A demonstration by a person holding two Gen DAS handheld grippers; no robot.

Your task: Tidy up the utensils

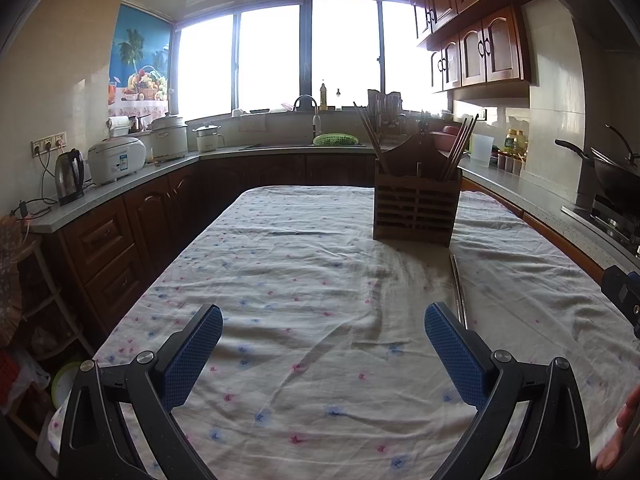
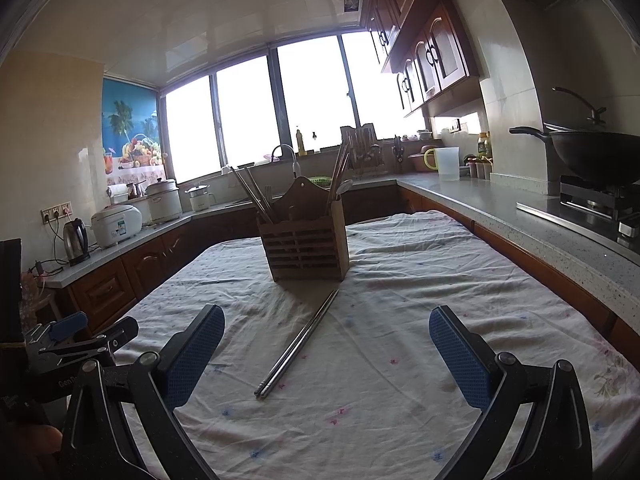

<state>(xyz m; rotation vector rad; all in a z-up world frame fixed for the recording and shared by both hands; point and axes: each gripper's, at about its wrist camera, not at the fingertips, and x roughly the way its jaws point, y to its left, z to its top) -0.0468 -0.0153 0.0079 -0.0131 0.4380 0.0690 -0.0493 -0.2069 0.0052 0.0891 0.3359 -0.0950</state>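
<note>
While we hold both grippers, left point(image 1: 323, 344) and right point(image 2: 326, 348), level and low above the cloth point(image 2: 400, 380) with jaws spread empty, chopsticks point(image 2: 298, 344) lie before the holder point(image 2: 304, 244) beyond.

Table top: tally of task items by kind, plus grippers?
Loose metal chopsticks on the cloth: 2
Wooden utensil holder, upright, with utensils in it: 1
Open grippers, left gripper and right gripper: 2
Total: 5
</note>
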